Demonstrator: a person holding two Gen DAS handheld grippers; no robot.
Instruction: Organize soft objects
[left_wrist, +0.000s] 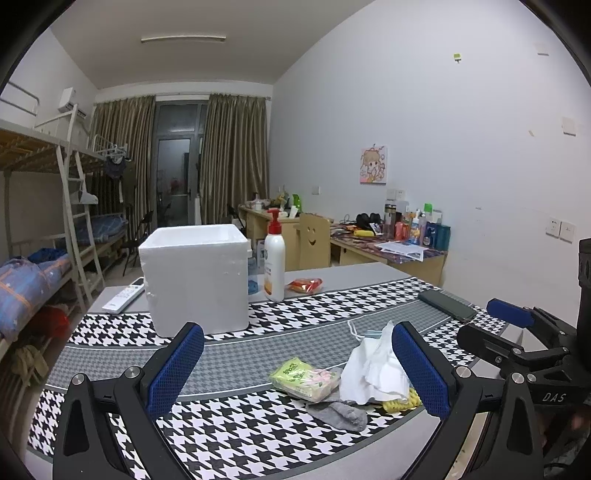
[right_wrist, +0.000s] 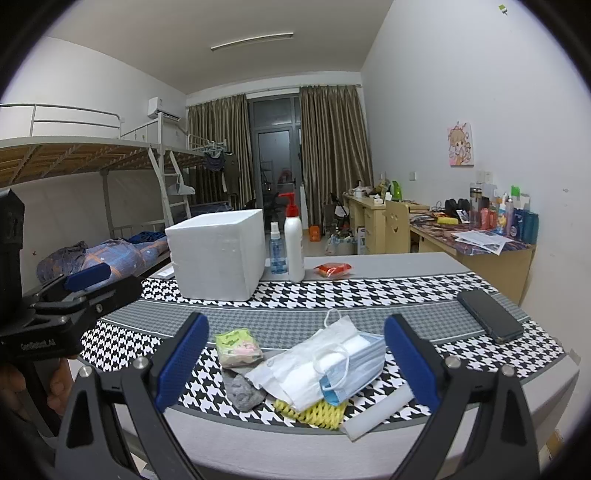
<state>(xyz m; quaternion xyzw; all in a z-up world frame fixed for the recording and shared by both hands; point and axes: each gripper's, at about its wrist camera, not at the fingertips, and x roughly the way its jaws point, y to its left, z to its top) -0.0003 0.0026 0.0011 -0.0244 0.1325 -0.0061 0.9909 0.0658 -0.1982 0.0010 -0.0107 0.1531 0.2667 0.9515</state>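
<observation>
Both tongs, left tongs (left_wrist: 297, 373) and right tongs (right_wrist: 295, 365), gape wide, empty, above the soft pile (right_wrist: 314, 373).

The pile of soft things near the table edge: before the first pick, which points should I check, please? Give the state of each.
1. Left tongs open, nothing held: ok.
2. Right tongs open, nothing held: ok.
3. Pile within view of both: face masks, grey sock, green packet: ok.
4. Foam box upright on the table: ok.
5. Box empty inside: cannot tell.
6. Phone apart from the pile: ok.
</observation>
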